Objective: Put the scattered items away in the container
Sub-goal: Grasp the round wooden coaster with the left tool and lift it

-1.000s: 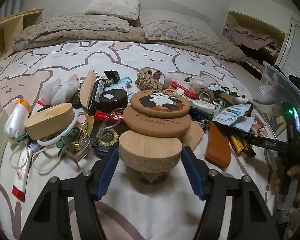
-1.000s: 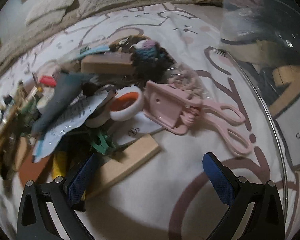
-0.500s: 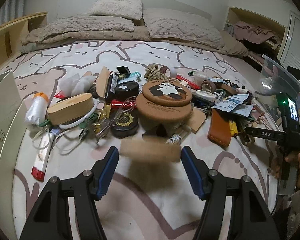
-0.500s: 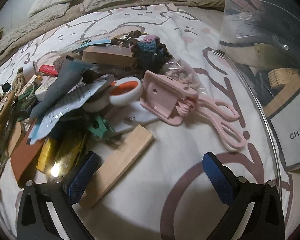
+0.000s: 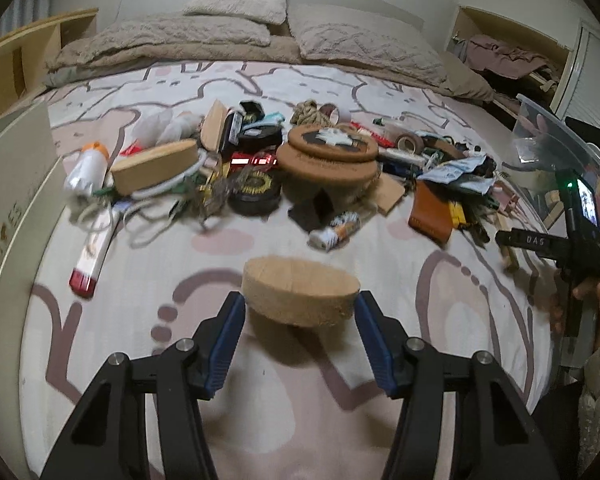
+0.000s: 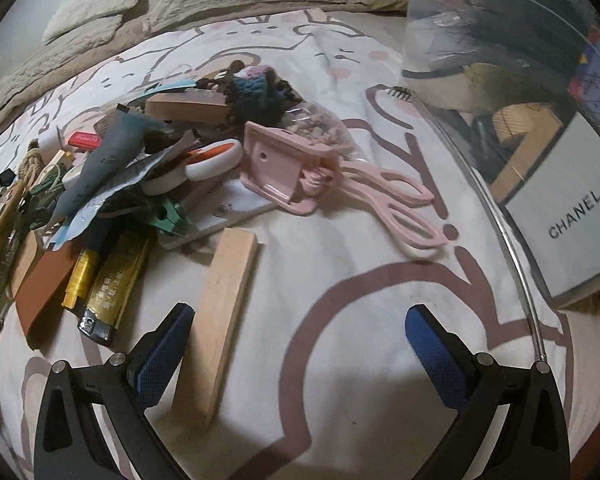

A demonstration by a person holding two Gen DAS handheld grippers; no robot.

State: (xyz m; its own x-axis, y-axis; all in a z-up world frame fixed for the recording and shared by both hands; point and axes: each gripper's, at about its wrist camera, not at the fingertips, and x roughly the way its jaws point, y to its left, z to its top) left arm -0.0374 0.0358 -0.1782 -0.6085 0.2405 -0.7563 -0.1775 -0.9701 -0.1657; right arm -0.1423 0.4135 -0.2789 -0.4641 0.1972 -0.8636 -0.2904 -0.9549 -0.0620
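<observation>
- My left gripper (image 5: 299, 312) holds a thick round cork disc (image 5: 300, 295) by its two opposite curved edges, clear of the bed's white cover with brown animal outlines (image 5: 420, 292) and on the near side of the pile of odds and ends.
- I judge the disc to be light and stiff, with a rough, grainy rim that the blue pads (image 5: 229, 342) should bite well; cork can crumble at the edge, so a moderate squeeze seems enough.
- Being held across its widest part, it could pivot between the pads if I swing it fast. I would keep it level.
- My right gripper (image 6: 299, 354) is spread wide with nothing between its pads, low over the cover.
- Just beside its left pad lies a pale rectangular wooden block (image 6: 220, 320), flat, long side running away from me. It looks rigid, smooth and fairly light; I would take it across the narrow width near its middle.
- The clear plastic container (image 6: 512, 92) stands close at the right, already holding a white box and other things.
- The pink plastic scissors (image 6: 396, 208) lie between the block and the container, beyond my reach for now.
</observation>
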